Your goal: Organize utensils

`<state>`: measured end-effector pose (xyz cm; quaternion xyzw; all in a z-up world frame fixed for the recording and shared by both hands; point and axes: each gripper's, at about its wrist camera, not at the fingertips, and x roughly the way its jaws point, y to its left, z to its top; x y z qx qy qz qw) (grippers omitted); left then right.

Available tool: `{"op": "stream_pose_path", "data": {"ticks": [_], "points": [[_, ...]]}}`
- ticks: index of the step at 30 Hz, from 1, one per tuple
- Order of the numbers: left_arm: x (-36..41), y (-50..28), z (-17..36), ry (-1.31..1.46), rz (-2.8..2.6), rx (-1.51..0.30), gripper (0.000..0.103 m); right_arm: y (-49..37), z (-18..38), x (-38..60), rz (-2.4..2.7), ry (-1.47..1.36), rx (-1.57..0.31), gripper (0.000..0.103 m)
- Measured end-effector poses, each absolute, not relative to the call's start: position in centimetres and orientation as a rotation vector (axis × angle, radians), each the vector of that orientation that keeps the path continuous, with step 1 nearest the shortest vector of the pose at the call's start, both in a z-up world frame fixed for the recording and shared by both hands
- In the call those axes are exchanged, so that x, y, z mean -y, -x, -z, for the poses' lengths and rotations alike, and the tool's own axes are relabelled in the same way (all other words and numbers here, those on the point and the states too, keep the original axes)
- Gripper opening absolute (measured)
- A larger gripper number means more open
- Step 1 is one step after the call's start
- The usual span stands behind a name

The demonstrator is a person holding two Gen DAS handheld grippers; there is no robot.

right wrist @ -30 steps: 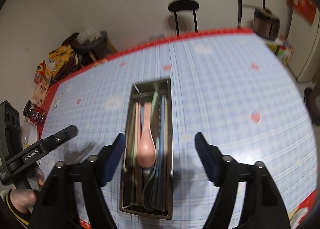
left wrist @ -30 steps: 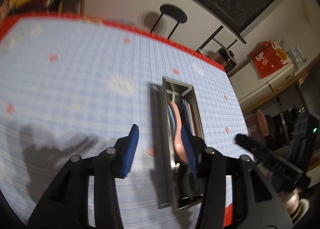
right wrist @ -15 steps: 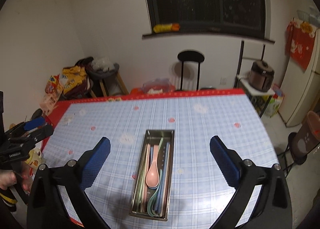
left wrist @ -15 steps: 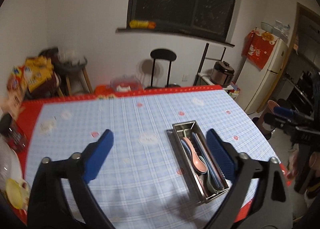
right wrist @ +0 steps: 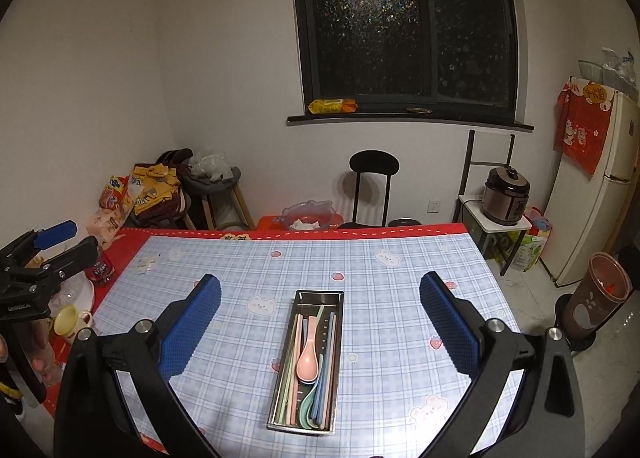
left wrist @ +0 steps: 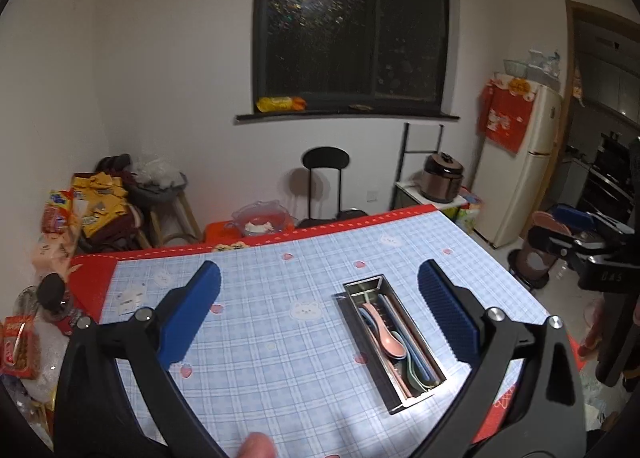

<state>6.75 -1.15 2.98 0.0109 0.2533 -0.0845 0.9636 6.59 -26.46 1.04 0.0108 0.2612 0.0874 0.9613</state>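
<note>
- Now well above the table (right wrist: 400, 278) — left gripper (left wrist: 320, 310) and right gripper (right wrist: 320, 322), jaws spread wide, nothing between the pads.
- A second ago: low over the metal tray (right wrist: 280, 398), jaws narrower.
- In the tray, mid-table: pink spoon (right wrist: 308, 362) on top of pastel utensils (right wrist: 320, 398) — none loose on the cloth.
- Judged: sorting looks finished.
</note>
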Motion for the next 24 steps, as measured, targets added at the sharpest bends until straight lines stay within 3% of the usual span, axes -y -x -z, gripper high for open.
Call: {"op": "stream_pose_path", "data": {"ticks": [24], "points": [[0.4, -4.7, -3.3, -0.078, 0.074, -0.528, 0.098, -4.4, -1.4, 25.6, -0.098, 0.051, -0.553, 0.097]]}}
